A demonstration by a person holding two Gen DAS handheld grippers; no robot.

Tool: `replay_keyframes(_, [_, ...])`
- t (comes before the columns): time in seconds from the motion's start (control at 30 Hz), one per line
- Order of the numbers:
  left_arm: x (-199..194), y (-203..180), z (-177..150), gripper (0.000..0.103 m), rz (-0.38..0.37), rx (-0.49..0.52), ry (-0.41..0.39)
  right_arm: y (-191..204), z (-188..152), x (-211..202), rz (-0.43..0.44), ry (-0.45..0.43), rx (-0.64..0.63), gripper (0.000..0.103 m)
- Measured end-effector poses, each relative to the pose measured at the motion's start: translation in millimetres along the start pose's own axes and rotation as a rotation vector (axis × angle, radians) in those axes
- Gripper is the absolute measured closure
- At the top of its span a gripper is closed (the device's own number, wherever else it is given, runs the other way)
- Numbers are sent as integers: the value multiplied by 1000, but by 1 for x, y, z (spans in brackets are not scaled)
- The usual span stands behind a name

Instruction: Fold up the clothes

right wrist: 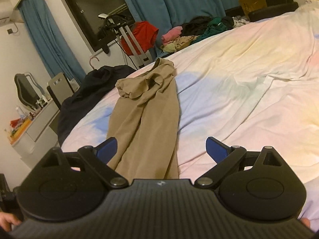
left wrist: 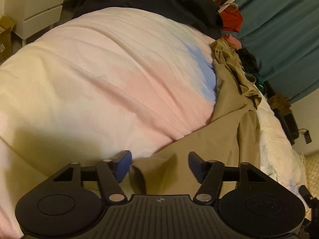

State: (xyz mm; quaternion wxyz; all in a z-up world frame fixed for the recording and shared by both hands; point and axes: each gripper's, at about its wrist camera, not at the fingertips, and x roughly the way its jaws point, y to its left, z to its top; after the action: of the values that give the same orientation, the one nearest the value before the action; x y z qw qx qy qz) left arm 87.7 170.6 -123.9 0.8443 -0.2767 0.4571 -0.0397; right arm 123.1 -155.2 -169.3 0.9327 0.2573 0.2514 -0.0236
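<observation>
**Tan garment stretched across the bed between my two hand-held grippers**

My left hand-held gripper (left wrist: 159,162) hangs partly open over a raised fold of the tan garment (left wrist: 201,149); the blue pads (left wrist: 124,164) flank the fold without pressing it. My right hand-held gripper (right wrist: 160,148) stands wide open and holds nothing, with the garment's near end lying between its fingers. The garment runs toward twelve o'clock on the pastel bedsheet (right wrist: 239,91). A heap of clothes (right wrist: 191,33) sits at one o'clock by the teal curtain (right wrist: 179,2).

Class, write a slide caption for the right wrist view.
Open right gripper hovers over tan trousers laid lengthwise on a pastel bedsheet.
</observation>
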Motion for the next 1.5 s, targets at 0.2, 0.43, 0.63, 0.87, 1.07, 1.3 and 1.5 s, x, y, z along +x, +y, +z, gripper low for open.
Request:
replay_keyframes(0.2, [8,-9,-5,96,74,65,29,-5,-1,3,-10,24,25,6])
replay_keyframes(0.43, [-36,-56,-35,100,37,354,-174,-13,2,2,10,34,77,6])
replay_keyframes(0.63, [-80,-117,-104,100,-47,731,-345,-11,6,-6,7,-6,52,6])
replay_keyframes(0.87, [-42,-157,-155,100,-95,940,-172,-11,11,-13,0,-45,29,6])
replay_keyframes(1.07, [2,-160,-172,98,-44,1002,-4,-7,11,-15,14,-54,-4,6])
replay_keyframes(1.3, [-5,-159,-165,48,-16,952,-42,2,11,-21,21,-84,-57,6])
replay_keyframes(1.5, [-15,-163,-150,39,-26,911,-85,4,14,-34,18,-162,-76,6])
